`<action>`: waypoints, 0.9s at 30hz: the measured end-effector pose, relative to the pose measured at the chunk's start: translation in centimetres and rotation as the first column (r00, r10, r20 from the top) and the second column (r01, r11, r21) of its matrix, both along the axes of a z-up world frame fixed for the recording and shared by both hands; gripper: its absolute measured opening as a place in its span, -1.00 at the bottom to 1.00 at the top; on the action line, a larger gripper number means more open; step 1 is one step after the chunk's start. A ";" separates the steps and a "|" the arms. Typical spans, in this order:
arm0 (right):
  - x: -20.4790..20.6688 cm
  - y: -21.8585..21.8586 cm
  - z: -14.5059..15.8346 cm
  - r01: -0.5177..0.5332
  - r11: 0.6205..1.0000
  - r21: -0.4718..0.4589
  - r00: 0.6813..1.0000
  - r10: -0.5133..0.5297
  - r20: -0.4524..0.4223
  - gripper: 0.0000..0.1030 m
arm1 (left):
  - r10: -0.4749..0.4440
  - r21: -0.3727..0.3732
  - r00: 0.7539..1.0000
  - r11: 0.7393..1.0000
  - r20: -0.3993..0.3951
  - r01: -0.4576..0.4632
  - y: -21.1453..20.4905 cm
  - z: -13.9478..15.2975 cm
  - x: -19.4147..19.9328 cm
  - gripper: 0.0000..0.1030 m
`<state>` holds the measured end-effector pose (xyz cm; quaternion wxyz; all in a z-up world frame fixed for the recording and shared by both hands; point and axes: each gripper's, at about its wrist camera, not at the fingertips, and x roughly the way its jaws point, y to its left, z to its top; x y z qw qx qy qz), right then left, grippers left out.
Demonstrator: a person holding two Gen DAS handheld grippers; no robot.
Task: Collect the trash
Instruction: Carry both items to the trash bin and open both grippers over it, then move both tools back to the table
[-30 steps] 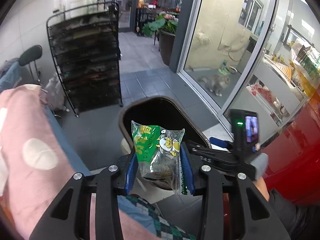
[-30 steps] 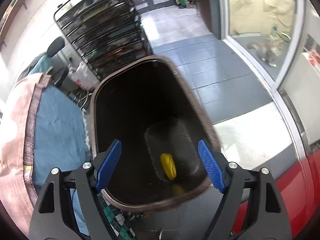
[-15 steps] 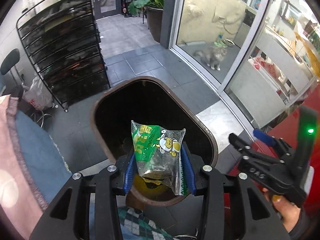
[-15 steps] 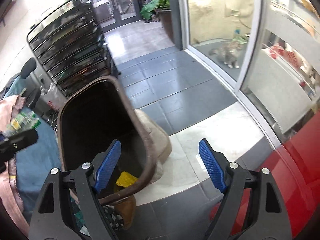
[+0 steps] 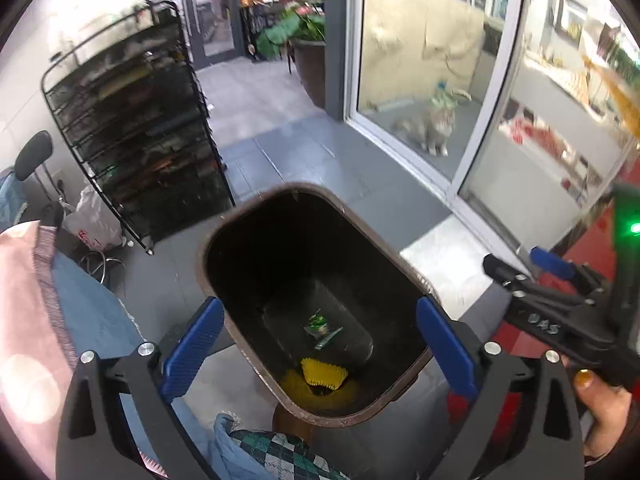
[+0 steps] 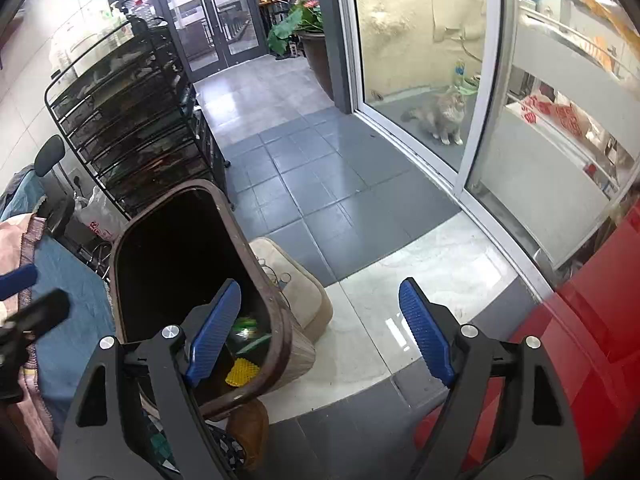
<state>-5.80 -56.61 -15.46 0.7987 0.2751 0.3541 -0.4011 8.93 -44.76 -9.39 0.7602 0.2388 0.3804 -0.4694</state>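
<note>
A brown trash bin (image 5: 400,266) stands open below my left gripper (image 5: 316,306). The left jaws are opening and hold nothing. A clear green snack bag (image 5: 321,326) lies at the bottom of the bin, above a yellow ridged piece (image 5: 323,374). In the right wrist view the bin (image 6: 240,236) sits at the lower left, with the snack bag (image 6: 248,326) and the yellow piece (image 6: 242,372) visible inside. My right gripper (image 6: 320,285) stands open and empty over the pale floor to the right of the bin. It also shows at the right in the left wrist view (image 5: 552,308), held by a hand.
A black wire rack (image 6: 132,128) stands behind the bin, with a white plastic bag (image 5: 94,224) at its foot. A beige cushion (image 6: 298,288) leans against the bin's right side. A red surface (image 6: 580,340) lies at the right. A cat (image 6: 446,116) sits behind the glass door.
My left gripper opened wide and the snack bag dropped from it into the bin. The right gripper swung right, from over the bin to over the floor.
</note>
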 end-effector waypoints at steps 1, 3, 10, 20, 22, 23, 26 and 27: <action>0.1 0.3 0.5 -0.009 1.000 -0.004 1.000 0.009 0.013 0.57 | 0.005 -0.022 1.000 1.000 -0.001 -0.005 0.6 0.7 -0.1 0.85; 0.6 1.1 1.4 -0.035 0.999 -0.019 0.999 0.035 0.032 0.61 | 0.026 -0.067 1.000 0.997 0.001 -0.026 2.2 2.3 -0.4 0.86; 3.3 5.5 5.8 -0.180 0.981 -0.073 0.977 0.187 0.106 0.65 | 0.124 -0.159 0.988 0.981 0.093 -0.108 8.6 7.1 -1.5 0.90; 9.2 17.1 12.1 -0.519 0.829 -0.210 0.815 0.554 0.173 0.76 | 0.455 -0.225 0.877 0.881 0.157 -0.417 21.5 9.9 0.0 0.90; 10.5 19.6 12.9 -0.579 0.782 -0.229 0.766 0.618 0.177 0.77 | 0.512 -0.235 0.845 0.849 0.153 -0.473 24.0 10.2 0.5 0.90; 11.1 20.8 13.3 -0.606 0.759 -0.236 0.742 0.647 0.175 0.78 | 0.548 -0.236 0.821 0.829 0.160 -0.507 25.3 10.4 0.7 0.90; 12.6 24.0 14.1 -0.672 0.697 -0.251 0.676 0.715 0.175 0.78 | 0.612 -0.242 0.772 0.786 0.174 -0.569 28.5 10.6 1.1 0.90; 13.1 25.2 14.4 -0.699 0.668 -0.255 0.647 0.743 0.174 0.78 | 0.638 -0.243 0.749 0.766 0.177 -0.595 29.6 10.6 1.1 0.90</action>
